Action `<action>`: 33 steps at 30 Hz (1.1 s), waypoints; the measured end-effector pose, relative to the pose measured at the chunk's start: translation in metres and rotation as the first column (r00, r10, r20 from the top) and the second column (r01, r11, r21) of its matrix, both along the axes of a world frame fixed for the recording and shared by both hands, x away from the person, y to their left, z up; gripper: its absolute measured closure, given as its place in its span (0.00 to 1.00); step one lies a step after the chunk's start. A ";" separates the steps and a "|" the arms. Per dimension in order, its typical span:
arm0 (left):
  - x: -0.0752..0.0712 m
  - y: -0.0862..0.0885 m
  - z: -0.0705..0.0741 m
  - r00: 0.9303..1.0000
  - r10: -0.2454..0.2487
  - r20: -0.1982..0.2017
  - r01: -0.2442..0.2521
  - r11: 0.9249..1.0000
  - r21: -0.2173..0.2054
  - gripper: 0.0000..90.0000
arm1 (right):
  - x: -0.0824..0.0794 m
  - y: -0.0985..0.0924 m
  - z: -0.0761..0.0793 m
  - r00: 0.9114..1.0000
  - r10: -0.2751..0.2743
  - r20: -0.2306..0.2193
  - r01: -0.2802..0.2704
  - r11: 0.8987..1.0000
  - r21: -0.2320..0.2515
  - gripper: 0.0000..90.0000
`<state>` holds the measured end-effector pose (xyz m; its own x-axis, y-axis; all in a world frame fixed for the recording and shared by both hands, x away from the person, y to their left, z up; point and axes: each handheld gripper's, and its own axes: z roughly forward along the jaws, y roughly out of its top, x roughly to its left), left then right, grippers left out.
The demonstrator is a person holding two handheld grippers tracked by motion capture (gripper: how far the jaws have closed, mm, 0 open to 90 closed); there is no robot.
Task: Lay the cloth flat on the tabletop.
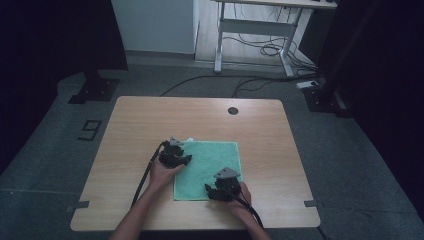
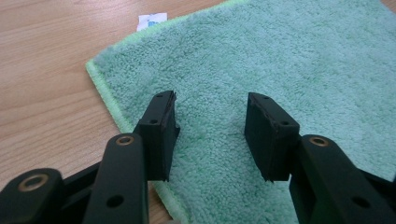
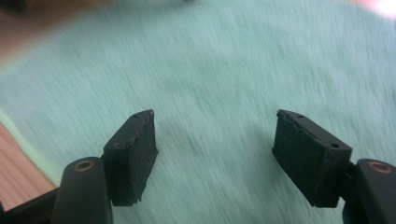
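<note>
Both claws over the square mint-green terry cloth point(image 1: 207, 170), lying flat on the light wooden surface point(image 1: 260, 130), near its front. Left claw point(image 2: 212, 123) apart, empty, above the cloth's left edge by the white tag point(image 2: 152, 20). Right claw point(image 3: 215, 156) apart, empty, near the front edge. I'd drop low and pinch hem only, one layer.

overhead view, two close views, shared towel point(image 1: 207, 167)
</note>
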<state>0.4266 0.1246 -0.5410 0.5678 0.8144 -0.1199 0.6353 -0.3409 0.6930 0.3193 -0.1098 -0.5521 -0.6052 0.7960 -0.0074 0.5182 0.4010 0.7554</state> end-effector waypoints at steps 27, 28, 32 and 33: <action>-0.001 -0.021 0.003 0.998 -0.033 -0.050 0.031 0.999 -0.027 0.56 | -0.032 -0.055 -0.001 1.000 0.016 -0.010 -0.016 0.999 0.048 0.36; 0.000 -0.020 0.003 0.998 -0.032 -0.051 0.030 0.999 -0.025 0.55 | -0.032 -0.055 -0.001 1.000 0.015 -0.007 -0.015 0.999 0.049 0.36; 0.002 -0.014 0.006 1.000 -0.001 -0.023 0.001 1.000 -0.030 0.53 | -0.034 -0.055 0.008 0.999 0.013 0.032 -0.016 0.997 0.076 0.36; 0.004 -0.012 0.007 1.000 0.007 -0.020 -0.008 1.000 -0.028 0.53 | -0.035 -0.054 0.010 0.999 0.015 0.043 -0.019 0.996 0.083 0.36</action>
<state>0.4304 0.1129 -0.5335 0.5591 0.8146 -0.1544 0.6516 -0.3167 0.6893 0.2847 -0.1638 -0.5419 -0.6194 0.7844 0.0328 0.4784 0.3440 0.8080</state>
